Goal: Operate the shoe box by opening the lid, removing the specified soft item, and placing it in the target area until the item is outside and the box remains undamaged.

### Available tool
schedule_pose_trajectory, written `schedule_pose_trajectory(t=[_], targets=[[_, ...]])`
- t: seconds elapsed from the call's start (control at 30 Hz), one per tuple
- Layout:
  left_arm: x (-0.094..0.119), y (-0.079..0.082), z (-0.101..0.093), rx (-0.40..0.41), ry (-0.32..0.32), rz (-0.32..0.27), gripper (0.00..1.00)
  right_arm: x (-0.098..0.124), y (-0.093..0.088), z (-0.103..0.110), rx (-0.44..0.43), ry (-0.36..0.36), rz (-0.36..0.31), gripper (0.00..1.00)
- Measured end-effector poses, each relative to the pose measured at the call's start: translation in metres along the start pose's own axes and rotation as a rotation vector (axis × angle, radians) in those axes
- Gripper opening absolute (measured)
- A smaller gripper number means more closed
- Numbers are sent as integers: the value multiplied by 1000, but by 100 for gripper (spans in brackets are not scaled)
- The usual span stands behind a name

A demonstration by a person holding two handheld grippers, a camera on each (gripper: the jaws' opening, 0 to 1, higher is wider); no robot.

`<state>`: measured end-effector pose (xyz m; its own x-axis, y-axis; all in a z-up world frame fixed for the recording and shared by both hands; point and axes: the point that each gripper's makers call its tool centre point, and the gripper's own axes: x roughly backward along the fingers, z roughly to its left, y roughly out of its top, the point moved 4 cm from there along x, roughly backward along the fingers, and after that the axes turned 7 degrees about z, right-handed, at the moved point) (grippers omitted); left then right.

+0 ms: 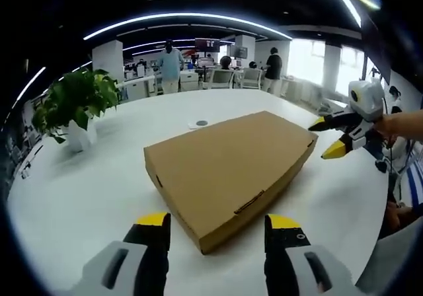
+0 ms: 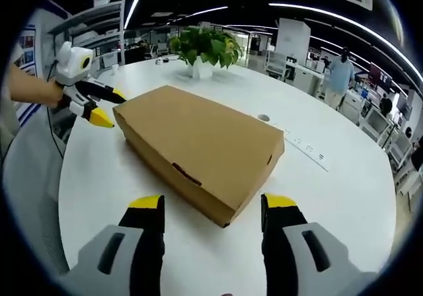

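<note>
Sitting mid-table (image 1: 79, 197) w/ lid down, the shoe box (image 1: 231, 164) is untouched: left gripper (image 1: 215, 226) & right gripper (image 2: 211, 207) jaws spread, empty; opening, soft-item removal all left.

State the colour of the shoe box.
Plain brown cardboard; the shoe box shows best in the right gripper view.
</note>
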<state>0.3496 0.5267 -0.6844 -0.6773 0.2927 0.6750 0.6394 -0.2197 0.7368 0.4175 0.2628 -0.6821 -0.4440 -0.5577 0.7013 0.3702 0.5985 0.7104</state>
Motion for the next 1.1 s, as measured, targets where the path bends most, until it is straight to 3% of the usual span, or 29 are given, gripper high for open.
schedule_pose_trajectory(t=[0.57,1.1], targets=[[-10,4,3,16,25,5,55,-15,7,-7,-25,7,-6,48],[-10,3,6,-2,2,8,53,-16,7,-1,-35,-28,-2,49]])
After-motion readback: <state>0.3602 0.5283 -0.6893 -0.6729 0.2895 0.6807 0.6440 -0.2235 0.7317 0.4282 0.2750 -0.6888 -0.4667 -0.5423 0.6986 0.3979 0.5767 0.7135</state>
